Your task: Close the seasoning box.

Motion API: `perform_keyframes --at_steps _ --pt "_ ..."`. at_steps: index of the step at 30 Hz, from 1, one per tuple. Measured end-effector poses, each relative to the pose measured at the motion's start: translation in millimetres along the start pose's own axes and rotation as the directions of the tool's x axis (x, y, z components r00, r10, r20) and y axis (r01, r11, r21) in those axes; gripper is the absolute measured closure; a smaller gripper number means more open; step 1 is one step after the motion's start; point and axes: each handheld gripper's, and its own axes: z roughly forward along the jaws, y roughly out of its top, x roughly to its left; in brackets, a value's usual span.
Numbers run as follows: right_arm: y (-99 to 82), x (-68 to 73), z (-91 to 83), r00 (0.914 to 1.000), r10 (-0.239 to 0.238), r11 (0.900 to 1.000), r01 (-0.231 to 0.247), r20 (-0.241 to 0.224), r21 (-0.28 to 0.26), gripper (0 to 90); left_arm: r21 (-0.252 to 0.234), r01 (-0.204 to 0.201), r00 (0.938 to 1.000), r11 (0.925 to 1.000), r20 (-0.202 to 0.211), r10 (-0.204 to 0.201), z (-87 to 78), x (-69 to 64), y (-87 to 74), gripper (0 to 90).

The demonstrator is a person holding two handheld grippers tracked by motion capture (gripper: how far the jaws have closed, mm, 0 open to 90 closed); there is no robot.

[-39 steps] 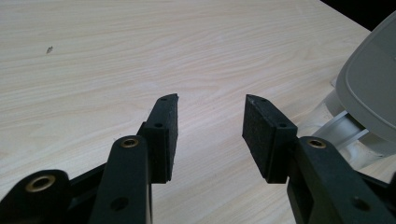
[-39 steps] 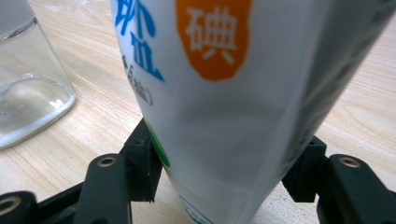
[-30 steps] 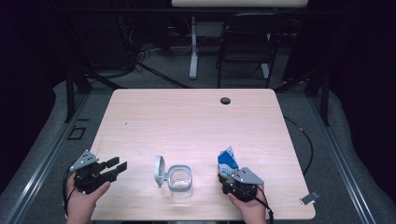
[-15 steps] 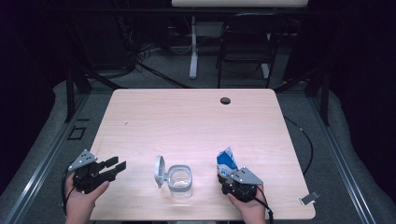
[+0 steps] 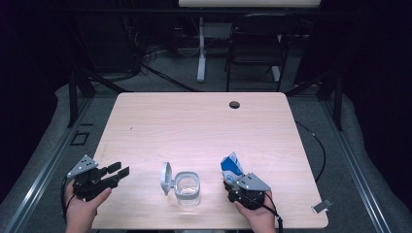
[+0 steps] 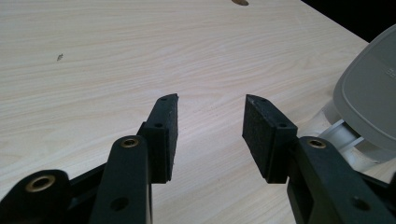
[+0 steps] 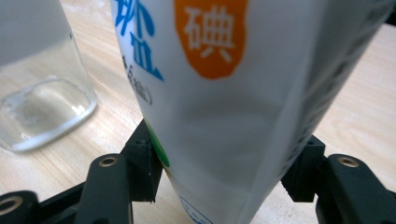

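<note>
my r gripper (image 5: pixel 237 180) grips the bag (image 5: pixel 231 166); l gripper (image 5: pixel 115 173) is spread, empty. jar (image 5: pixel 187 187) lid's flipped up, nothing poured yet, i reckon.

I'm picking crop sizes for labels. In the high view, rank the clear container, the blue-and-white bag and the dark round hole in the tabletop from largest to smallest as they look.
1. Clear container, counting its raised grey lid.
2. Blue-and-white bag; it looks nearly as large, and its lower part is hidden behind the right gripper, so this order is unsure.
3. Dark round hole, clearly smallest.

Open tabletop (image 5: pixel 204 126) beyond; clear container (image 5: pixel 187 187) stands between the claws.
</note>
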Motion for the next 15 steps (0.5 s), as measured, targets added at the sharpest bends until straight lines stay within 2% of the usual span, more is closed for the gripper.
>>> perform_keyframes --at_steps 3,12,15 --pt "8.6 -0.2 -3.7 0.9998 -0.016 0.9997 0.016 0.012 -0.020 41.4 -0.007 0.002 1.0000 1.0000 -0.002 -0.002 -0.8 -0.1 0.4 56.2" --pt "26.4 0.0 -7.4 0.9973 -0.064 0.9974 0.065 0.037 -0.030 41.3 -0.007 0.001 1.0000 1.0000 0.001 -0.001 -1.6 0.7 0.5 56.1" --pt "33.6 0.9 -9.1 0.9961 -0.079 0.9960 0.080 0.040 -0.038 41.3 -0.011 0.012 0.9999 0.9999 0.000 -0.012 -3.6 2.9 0.9 56.1"
